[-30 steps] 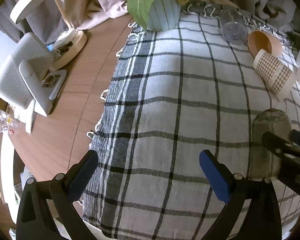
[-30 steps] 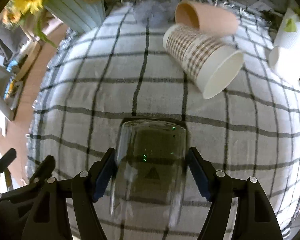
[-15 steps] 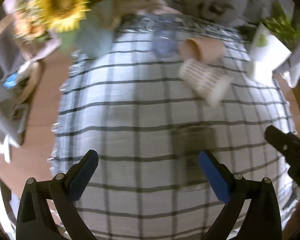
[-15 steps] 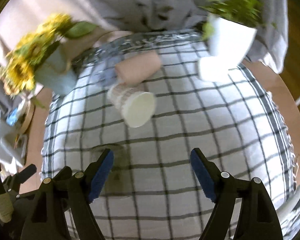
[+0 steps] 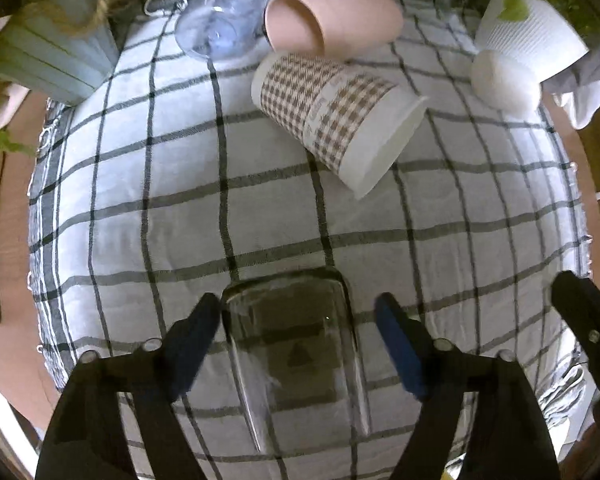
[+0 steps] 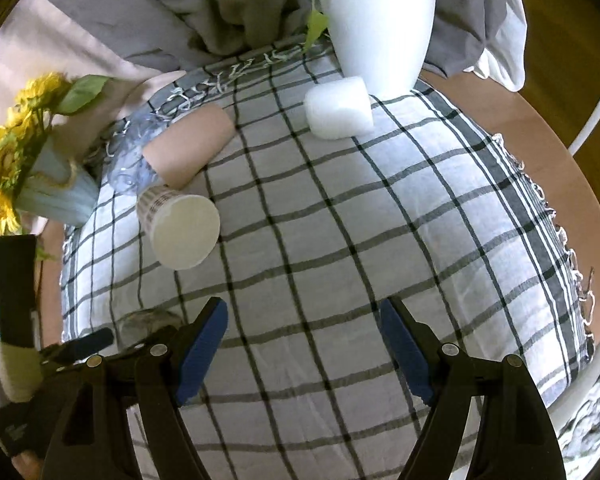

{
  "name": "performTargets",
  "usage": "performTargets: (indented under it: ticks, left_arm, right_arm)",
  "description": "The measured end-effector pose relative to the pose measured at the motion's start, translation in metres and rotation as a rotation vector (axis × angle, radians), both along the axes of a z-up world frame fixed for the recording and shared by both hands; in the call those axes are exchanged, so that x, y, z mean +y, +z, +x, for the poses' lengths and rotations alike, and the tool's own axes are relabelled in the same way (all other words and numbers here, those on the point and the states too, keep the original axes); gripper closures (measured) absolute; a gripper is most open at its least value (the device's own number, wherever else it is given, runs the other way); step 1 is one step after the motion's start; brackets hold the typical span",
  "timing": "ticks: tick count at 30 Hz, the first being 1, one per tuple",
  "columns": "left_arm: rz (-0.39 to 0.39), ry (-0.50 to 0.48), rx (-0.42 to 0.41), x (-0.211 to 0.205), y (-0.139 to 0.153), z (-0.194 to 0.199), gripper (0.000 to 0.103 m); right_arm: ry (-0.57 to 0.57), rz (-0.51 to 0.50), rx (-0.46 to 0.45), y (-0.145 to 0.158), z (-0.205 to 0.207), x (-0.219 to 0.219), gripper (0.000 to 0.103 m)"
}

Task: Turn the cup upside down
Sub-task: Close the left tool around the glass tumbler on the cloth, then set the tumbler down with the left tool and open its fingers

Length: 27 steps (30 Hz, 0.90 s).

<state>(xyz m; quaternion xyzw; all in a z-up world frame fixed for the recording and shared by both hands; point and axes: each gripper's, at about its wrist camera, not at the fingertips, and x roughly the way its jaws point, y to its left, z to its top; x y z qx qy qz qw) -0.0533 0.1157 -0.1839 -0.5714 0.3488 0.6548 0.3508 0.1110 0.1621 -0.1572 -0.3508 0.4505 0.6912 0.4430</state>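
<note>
A clear glass cup (image 5: pixel 296 352) stands on the checked cloth (image 5: pixel 180 216) between the fingers of my left gripper (image 5: pixel 300 344). The jaws are open: the left pad is close to the glass wall and the right pad stands apart from it. The glass looks bottom-up, but I cannot be sure. In the right wrist view only its top (image 6: pixel 146 320) shows at the lower left, behind the left gripper's fingers (image 6: pixel 88 340). My right gripper (image 6: pixel 304 344) is open and empty above bare cloth, to the right of the glass.
A checked paper cup (image 5: pixel 336 116), a pink cup (image 5: pixel 332 20) and a clear plastic cup (image 5: pixel 224 28) lie on their sides at the back. A white foam cup (image 6: pixel 338 108) lies by a white plant pot (image 6: pixel 380 36). A sunflower vase (image 6: pixel 56 192) stands back left.
The right gripper has let go of the glass and drawn back to the right. The left gripper has swung in from the left and now has the glass between its open fingers.
</note>
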Motion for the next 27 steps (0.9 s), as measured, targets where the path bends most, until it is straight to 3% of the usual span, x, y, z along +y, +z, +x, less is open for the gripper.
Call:
performTargets:
  ticks: [3, 5, 10, 20, 27]
  left_arm:
    - [-0.024, 0.022, -0.026, 0.003, -0.009, -0.005, 0.028]
    - [-0.032, 0.027, -0.02, 0.004, -0.01, -0.008, 0.036]
    - [-0.029, 0.03, -0.038, 0.004, -0.009, -0.012, 0.036]
    - [0.11, 0.013, 0.058, -0.007, 0.044, -0.012, 0.037]
    - [0.144, -0.005, 0.077, -0.014, 0.045, -0.005, 0.037]
  right_arm:
    - [0.004, -0.003, 0.002, -0.003, 0.0, 0.004, 0.024]
    - [0.009, -0.01, 0.006, -0.005, -0.001, 0.006, 0.024]
    - [0.025, -0.02, 0.015, -0.006, -0.006, 0.007, 0.024]
    - [0.043, 0.016, 0.044, 0.011, -0.008, 0.008, 0.024]
    - [0.049, 0.036, 0.036, 0.016, -0.007, 0.007, 0.024]
